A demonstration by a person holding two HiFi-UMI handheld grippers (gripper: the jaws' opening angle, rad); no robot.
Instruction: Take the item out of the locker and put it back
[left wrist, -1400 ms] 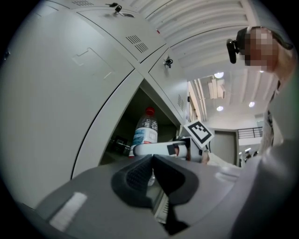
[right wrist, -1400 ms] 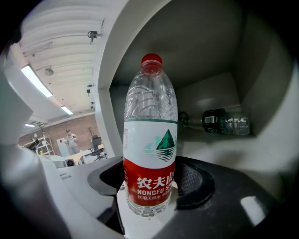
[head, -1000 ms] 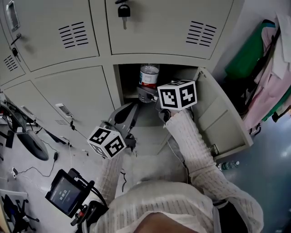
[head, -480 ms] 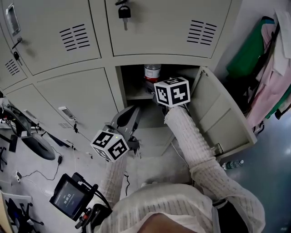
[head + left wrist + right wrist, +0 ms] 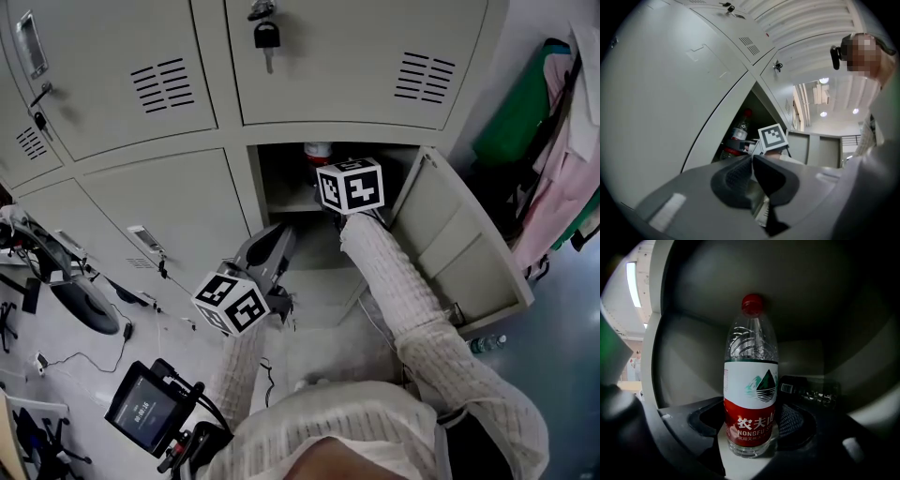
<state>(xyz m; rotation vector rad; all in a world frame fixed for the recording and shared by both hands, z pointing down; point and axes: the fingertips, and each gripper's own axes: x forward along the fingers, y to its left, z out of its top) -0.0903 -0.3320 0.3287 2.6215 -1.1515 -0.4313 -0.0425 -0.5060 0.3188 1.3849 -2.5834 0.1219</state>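
Cream ribbed-knit sleeves [image 5: 403, 300]; grey left gripper [image 5: 752, 161] and right gripper [image 5: 752, 420] bear black-and-white marker cubes [image 5: 350, 186].

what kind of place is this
Probably a locker or changing room: a bank of beige metal lockers with vented doors, a black-headed key hanging in one lock, and green and pink clothes hanging at right.

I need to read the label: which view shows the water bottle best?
The right gripper view: the water bottle fills the middle, upright, with its label and red cap clear. The head view shows only the cap behind the marker cube; the left gripper view shows the bottle small and partly hidden.
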